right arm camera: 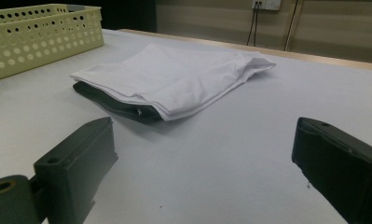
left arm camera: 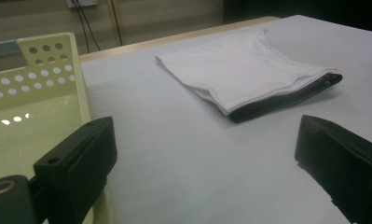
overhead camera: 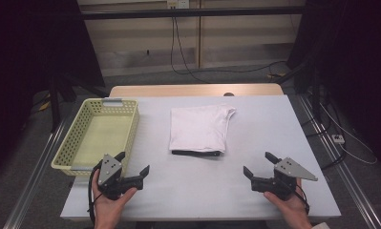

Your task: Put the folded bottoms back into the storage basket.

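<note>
At the table's left edge sat the yellow basket (overhead camera: pixel 98 136), perforated and with nothing in it as far as the high view showed. Its near corner lay just beside the left gripper (overhead camera: pixel 132 168), whose jaws stood wide apart with only bare table (overhead camera: pixel 255 138) between them.

Next came the folded white garment (overhead camera: pixel 199 128), lying flat near the middle of the table, well apart from both grippers and on their far side. A dark layer (overhead camera: pixel 196 153) showed beneath its near edge; whether that was a second garment or a board was hard to tell. The stack looked slightly longer running away from the person than across, its near short edge facing the two grippers.

From the left gripper the garment (left arm camera: pixel 242 70) lay ahead and to the right; from the right gripper (overhead camera: pixel 258 165) it (right arm camera: pixel 174 77) lay ahead and to the left. The right gripper's jaws were likewise spread wide, holding nothing. Both hands sat about equally far from the stack, one off each near corner, so neither looked clearly closer. A lift toward the basket would probably call for each gripper to close in on its own near corner.
</note>
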`<state>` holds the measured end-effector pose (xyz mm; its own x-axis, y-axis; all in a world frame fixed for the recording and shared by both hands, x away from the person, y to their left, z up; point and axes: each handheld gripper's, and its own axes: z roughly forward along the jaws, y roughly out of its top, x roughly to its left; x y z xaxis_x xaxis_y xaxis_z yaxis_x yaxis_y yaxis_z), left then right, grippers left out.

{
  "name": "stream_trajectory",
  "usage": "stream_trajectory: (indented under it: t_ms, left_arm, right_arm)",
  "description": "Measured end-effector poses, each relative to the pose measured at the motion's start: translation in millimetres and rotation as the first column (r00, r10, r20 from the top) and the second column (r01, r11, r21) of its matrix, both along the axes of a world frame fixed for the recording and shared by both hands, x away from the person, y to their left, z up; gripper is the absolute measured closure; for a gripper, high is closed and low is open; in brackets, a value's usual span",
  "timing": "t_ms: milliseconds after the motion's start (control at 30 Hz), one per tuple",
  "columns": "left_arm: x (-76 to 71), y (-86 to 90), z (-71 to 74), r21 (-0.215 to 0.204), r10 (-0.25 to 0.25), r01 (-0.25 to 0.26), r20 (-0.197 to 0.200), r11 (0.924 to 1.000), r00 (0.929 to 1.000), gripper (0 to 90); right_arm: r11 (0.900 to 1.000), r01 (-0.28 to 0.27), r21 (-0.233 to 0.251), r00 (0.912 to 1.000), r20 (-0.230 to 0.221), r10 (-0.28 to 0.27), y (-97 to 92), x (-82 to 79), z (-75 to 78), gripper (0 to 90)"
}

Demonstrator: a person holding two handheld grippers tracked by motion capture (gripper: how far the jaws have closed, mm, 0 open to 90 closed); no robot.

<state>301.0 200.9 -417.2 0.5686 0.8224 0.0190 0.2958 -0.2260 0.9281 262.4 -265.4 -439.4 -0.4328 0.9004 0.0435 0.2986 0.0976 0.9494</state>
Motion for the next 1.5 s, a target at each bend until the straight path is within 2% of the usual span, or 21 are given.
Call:
stream_trajectory:
  t_ms: [267,533,767,900,1067,1500]
  left_arm:
    - [1.2,-3.7,-0.5,0.000,0.003,-0.003,-0.011,1.0000,0.9999,5.8]
    - [3.1,-14.6,-2.0,0.033,-0.059,0.060,-0.048,0.9976,0.9971,5.8]
    - [3.5,-16.7,-1.8,0.028,-0.065,0.067,-0.048,0.9974,0.9967,5.8]
    - [2.8,-19.9,-0.4,0.042,-0.075,0.077,-0.051,0.9961,0.9959,9.0]
    - [5.1,-23.3,-0.8,0.043,-0.084,0.087,-0.071,0.9953,0.9939,7.8]
    - [18.2,-46.5,8.3,0.065,-0.145,0.150,-0.078,0.9866,0.9864,4.8]
  right_arm:
    - [1.0000,-0.004,0.009,1.0000,-0.006,0.004,-2.0,0.1,-0.6,6.2]
    - [0.9996,-0.028,-0.007,0.9995,-0.013,0.028,1.3,0.0,-1.7,5.3]
    - [0.9995,-0.032,-0.006,0.9993,-0.020,0.032,1.8,0.8,-2.0,5.2]
    - [0.9996,-0.025,-0.010,0.9994,-0.025,0.025,2.3,1.9,-2.1,5.1]
    - [0.9998,-0.019,-0.007,0.9994,-0.027,0.019,1.9,2.1,-2.0,5.1]
    - [0.9996,-0.027,-0.002,0.9991,-0.032,0.027,1.6,2.0,-2.0,5.0]
